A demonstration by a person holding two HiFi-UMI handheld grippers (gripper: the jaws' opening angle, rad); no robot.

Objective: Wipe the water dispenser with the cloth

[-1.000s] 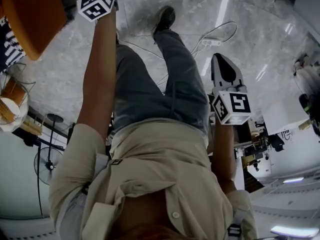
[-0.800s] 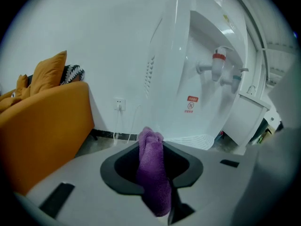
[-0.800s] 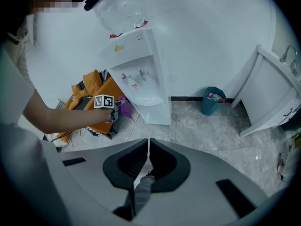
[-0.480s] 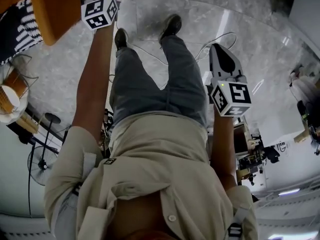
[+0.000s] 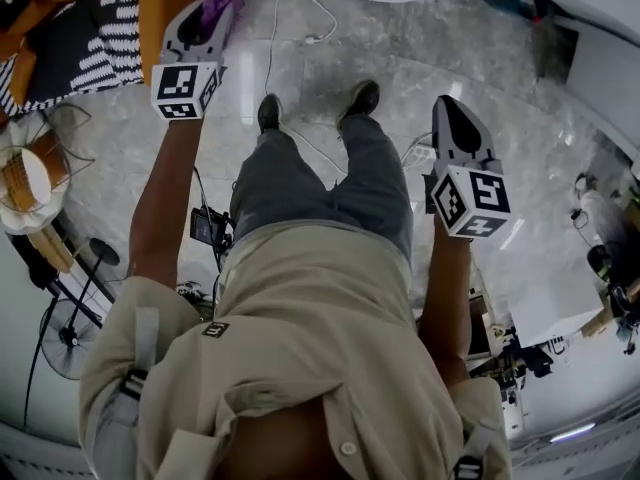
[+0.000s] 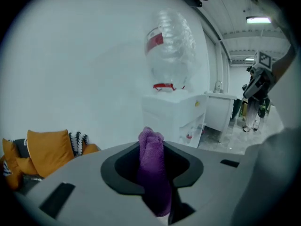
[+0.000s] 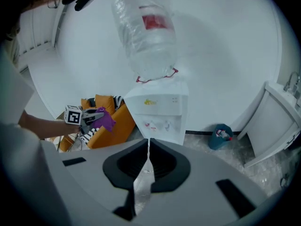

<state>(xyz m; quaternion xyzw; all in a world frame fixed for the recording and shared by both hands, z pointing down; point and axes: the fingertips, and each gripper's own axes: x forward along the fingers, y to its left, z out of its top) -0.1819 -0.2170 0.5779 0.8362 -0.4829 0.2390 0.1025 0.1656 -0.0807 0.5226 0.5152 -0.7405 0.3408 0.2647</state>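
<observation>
Water dispenser [image 7: 157, 108], white, bottle [image 7: 146, 29] seated on top; stands on the floor against the wall, not yet wiped.
Purple cloth [image 6: 152, 166] pinched in the left hand-held gripper [image 5: 205, 16], well apart from the cabinet; right hand-held gripper [image 7: 148, 145] clenched on nothing. Likely risks: the bunched cloth slipping free under pressure, a hard push rocking the bottle, the floor cable [image 5: 270, 38] catching a foot.

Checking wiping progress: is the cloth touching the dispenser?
No, the left hand-held gripper holds the cloth apart from the water dispenser.
</observation>
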